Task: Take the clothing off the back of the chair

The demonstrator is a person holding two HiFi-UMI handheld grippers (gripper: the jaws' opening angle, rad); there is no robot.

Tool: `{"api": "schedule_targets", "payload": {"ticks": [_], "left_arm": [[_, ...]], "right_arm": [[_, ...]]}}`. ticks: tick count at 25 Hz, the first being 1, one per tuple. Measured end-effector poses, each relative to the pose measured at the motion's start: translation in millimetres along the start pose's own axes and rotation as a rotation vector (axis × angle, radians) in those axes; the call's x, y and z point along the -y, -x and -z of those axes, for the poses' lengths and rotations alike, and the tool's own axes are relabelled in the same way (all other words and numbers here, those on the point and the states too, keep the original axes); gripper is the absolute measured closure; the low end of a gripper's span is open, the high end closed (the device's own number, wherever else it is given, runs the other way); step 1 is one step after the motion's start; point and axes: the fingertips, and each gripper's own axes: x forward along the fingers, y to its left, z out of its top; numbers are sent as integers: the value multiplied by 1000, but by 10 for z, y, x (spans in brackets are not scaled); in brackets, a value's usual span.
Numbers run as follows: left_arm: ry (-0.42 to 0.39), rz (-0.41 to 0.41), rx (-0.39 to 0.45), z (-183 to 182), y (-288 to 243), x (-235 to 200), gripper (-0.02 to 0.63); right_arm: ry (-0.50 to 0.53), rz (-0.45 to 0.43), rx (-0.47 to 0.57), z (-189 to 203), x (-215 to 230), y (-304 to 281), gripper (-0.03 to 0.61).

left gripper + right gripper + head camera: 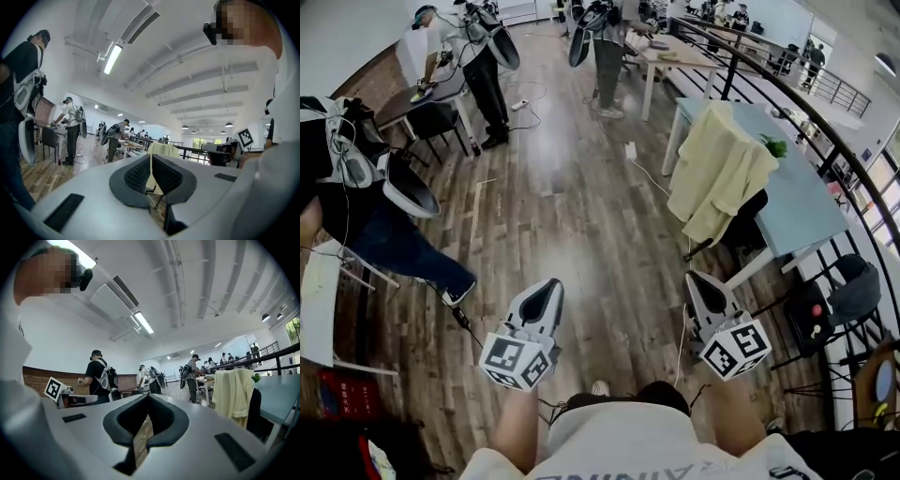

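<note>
Pale-yellow clothing (719,169) hangs over the chair (748,220) back, far right, against the table (806,202). Left gripper (547,289) and right gripper (697,281): both clenched, empty, well apart from it. Risk: a sideways pull could snag fabric on the backrest and tip the chair.

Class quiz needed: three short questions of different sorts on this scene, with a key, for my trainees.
1. True or false: the jaws of the left gripper are shut with nothing between them.
2. The pale yellow garment hangs over: A) the back of the chair, B) the railing, C) the table.
3. In the head view, which gripper is nearer the garment?
Key: 1 true; 2 A; 3 the right gripper.
</note>
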Motion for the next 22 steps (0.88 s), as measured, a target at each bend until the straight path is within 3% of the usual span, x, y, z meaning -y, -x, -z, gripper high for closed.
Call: {"api": "schedule_targets", "payload": {"ticks": [9, 22], "left_arm": [[21, -69, 3, 7, -69, -612, 571], [-5, -112, 6, -176, -1489, -1316, 571]], "right_arm": [[-22, -70, -40, 176, -89, -765, 557], [-61, -108, -41, 171, 937, -2171, 557]]}}
